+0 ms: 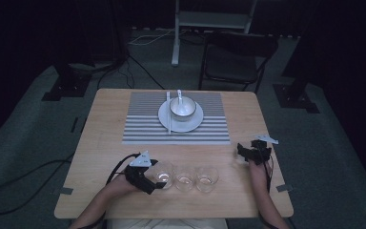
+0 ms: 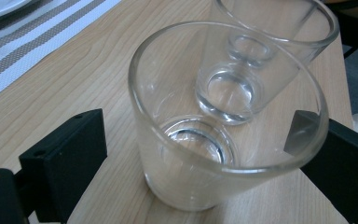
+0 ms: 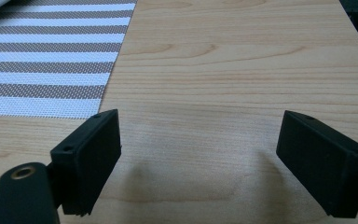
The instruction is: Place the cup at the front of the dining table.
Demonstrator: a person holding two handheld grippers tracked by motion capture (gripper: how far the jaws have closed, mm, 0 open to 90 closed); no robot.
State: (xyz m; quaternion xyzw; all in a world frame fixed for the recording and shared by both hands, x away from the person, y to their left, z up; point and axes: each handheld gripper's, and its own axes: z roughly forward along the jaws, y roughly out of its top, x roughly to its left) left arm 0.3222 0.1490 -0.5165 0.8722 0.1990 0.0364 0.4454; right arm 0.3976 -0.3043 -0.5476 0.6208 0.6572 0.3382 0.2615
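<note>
At lower centre of the high view, the left gripper (image 1: 158,181) has its jaws spread either side of the leftmost glass tumbler (image 1: 163,173) in a row of three on the worktop (image 1: 105,124). The left gripper view shows the tumbler (image 2: 223,126) upright between them, the left jaw clear of the glass; whether the right one touches cannot be told. The right gripper (image 3: 198,163), jaws wide, hovers over bare wood beside the striped placemat (image 3: 46,56).
</note>
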